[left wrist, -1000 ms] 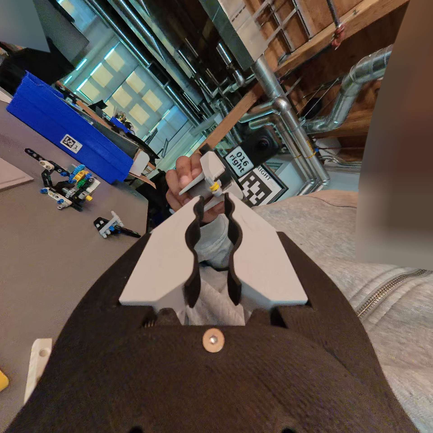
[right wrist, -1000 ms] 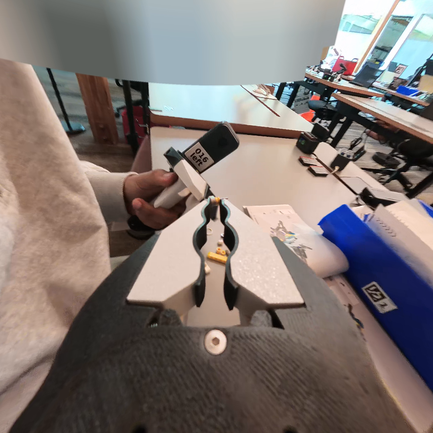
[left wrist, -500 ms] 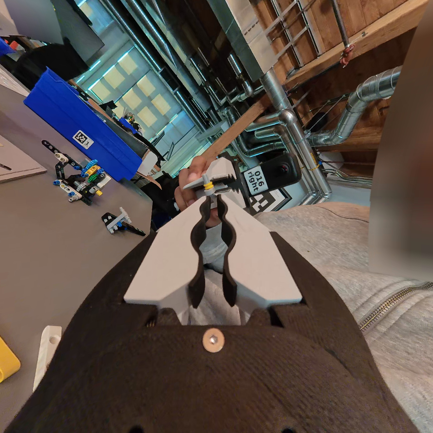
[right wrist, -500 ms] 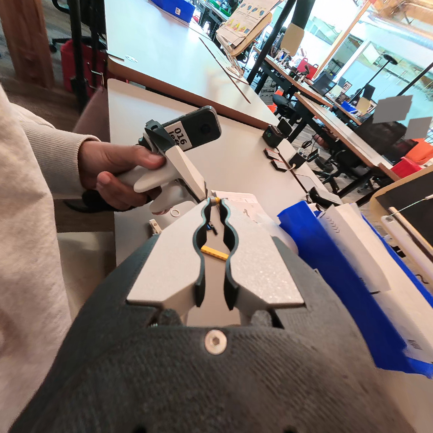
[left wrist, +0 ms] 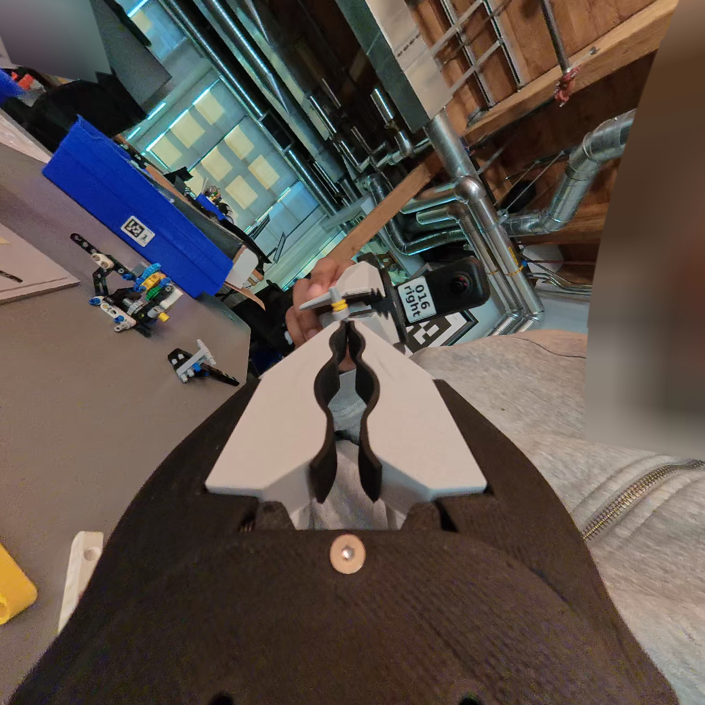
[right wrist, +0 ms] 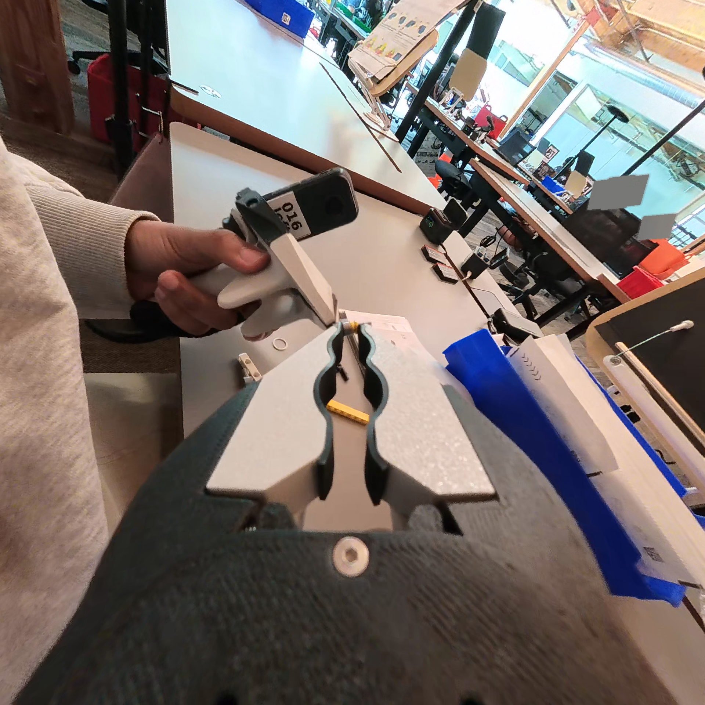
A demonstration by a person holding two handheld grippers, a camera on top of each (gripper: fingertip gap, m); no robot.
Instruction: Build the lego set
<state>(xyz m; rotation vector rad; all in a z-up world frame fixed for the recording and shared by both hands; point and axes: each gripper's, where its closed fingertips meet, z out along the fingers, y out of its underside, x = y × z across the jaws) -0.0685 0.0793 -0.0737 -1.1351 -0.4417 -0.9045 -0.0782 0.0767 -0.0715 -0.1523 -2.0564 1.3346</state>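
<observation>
A small grey Lego piece with a yellow ring (left wrist: 337,305) hangs in the air between the two gripper tips, above the table edge. My left gripper (left wrist: 344,325) is shut, with its tips pinching the piece's lower grey end. My right gripper (right wrist: 349,327) is shut on the same piece (right wrist: 351,325) from the other side. In the right wrist view the left gripper's white fingers (right wrist: 305,278) meet mine tip to tip. In the left wrist view the right gripper's fingers (left wrist: 356,284) clamp the piece. A hand holds each gripper.
A partly built Lego model (left wrist: 129,293) and a small black-and-grey sub-assembly (left wrist: 198,366) lie on the grey table near a blue bin (left wrist: 133,217). A yellow beam (right wrist: 348,412), a white ring (right wrist: 279,344), an instruction booklet (right wrist: 389,332) and the blue bin (right wrist: 534,419) lie below. My two grippers' fingertips are within a few centimetres of each other. My right gripper's tips are some 25 cm from the partly built Lego model (left wrist: 129,293).
My left gripper's fingers have closed from a wide gap onto the small piece. The two grippers have drawn tip to tip, and the right gripper has turned while keeping hold.
</observation>
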